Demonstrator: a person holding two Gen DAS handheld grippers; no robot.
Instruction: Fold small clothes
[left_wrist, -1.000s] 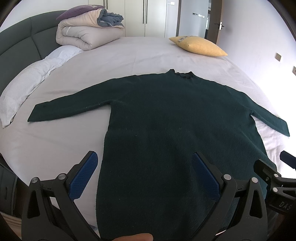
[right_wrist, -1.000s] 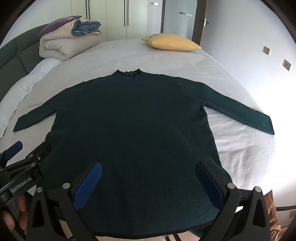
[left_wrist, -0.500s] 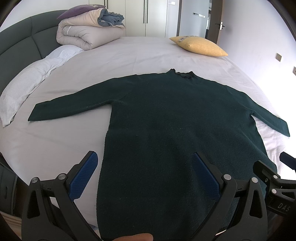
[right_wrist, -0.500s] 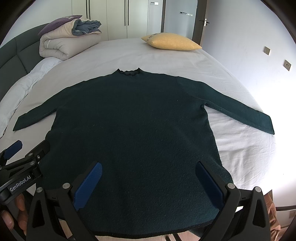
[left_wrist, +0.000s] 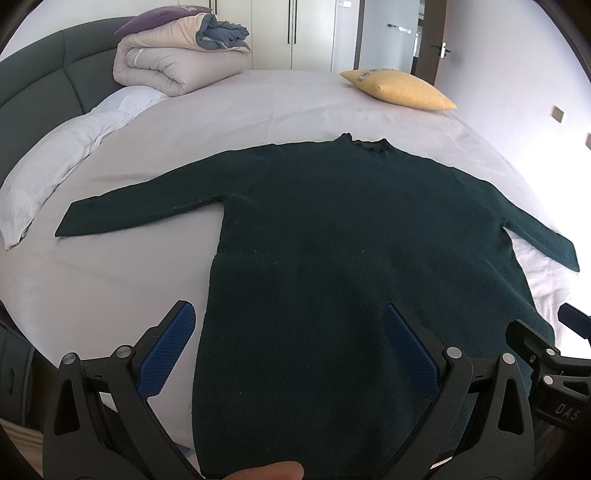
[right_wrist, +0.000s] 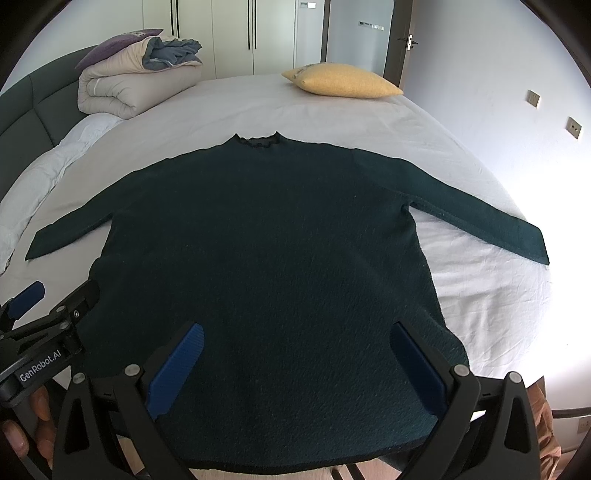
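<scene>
Two grippers, left gripper (left_wrist: 290, 347) and right gripper (right_wrist: 295, 360), are hovering with jaws apart over the dark green sweater (right_wrist: 266, 251) lying flat on the bed (right_wrist: 332, 118); grabbing one knit layer risks bunching the fold.

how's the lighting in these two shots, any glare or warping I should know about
Right wrist view: the bed sheet washes out white at the right edge; the sweater is dim but sharp. Left wrist view: milder glare at the right edge. Both: fisheye bending, dark corners.
</scene>
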